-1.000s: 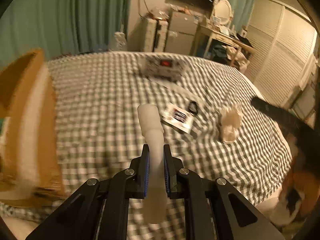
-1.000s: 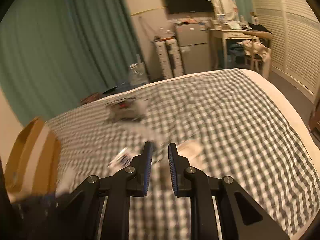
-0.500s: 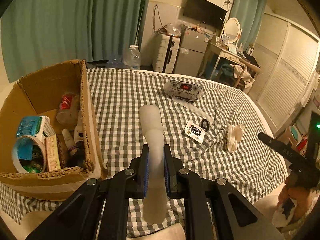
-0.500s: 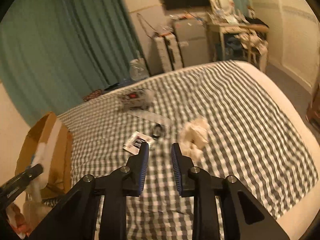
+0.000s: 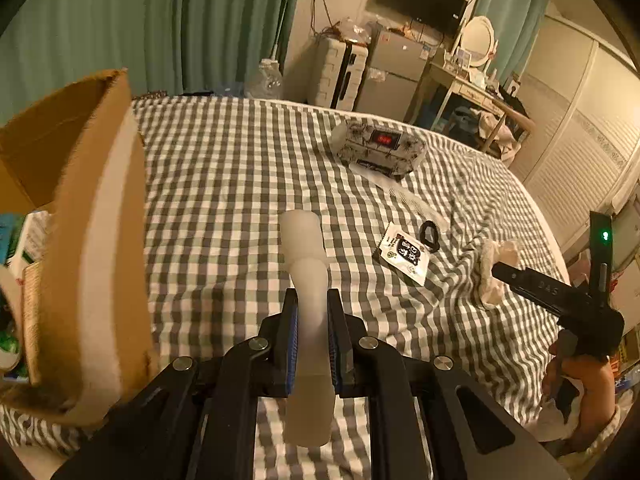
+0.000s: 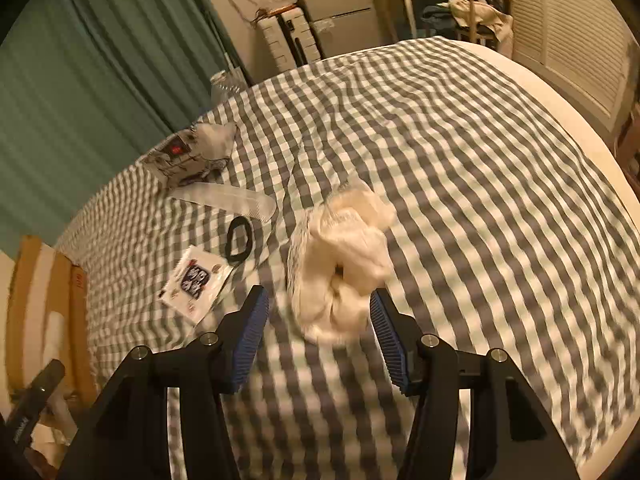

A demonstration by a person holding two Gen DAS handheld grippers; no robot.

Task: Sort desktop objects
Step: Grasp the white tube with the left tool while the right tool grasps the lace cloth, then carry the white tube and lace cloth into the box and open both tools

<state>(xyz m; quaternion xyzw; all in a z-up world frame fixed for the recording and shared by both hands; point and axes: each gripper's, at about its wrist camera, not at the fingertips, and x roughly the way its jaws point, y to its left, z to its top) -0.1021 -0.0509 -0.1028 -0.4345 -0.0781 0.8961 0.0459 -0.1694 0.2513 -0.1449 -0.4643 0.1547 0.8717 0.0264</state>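
My left gripper (image 5: 312, 308) is shut on a frosted white bottle (image 5: 306, 276) and holds it above the checked cloth, just right of the cardboard box (image 5: 92, 240). My right gripper (image 6: 318, 312) is open, its jaws on either side of a cream scrunchie (image 6: 344, 260) lying on the cloth; the gripper also shows in the left wrist view (image 5: 552, 292). A small printed packet (image 6: 196, 280), a black hair tie (image 6: 239, 240), a white comb (image 6: 228, 198) and a patterned tissue pack (image 6: 180, 156) lie further left.
The box holds several items (image 5: 20, 248) at its left side. The bed's far edge meets green curtains (image 5: 160, 24), a suitcase (image 5: 340, 72) and a desk (image 5: 472, 92). The checked cloth (image 6: 480, 160) stretches to the right of the scrunchie.
The right gripper has opened wide and moved forward and down around the scrunchie. The left gripper has shifted nearer the box's right wall, still holding the bottle.
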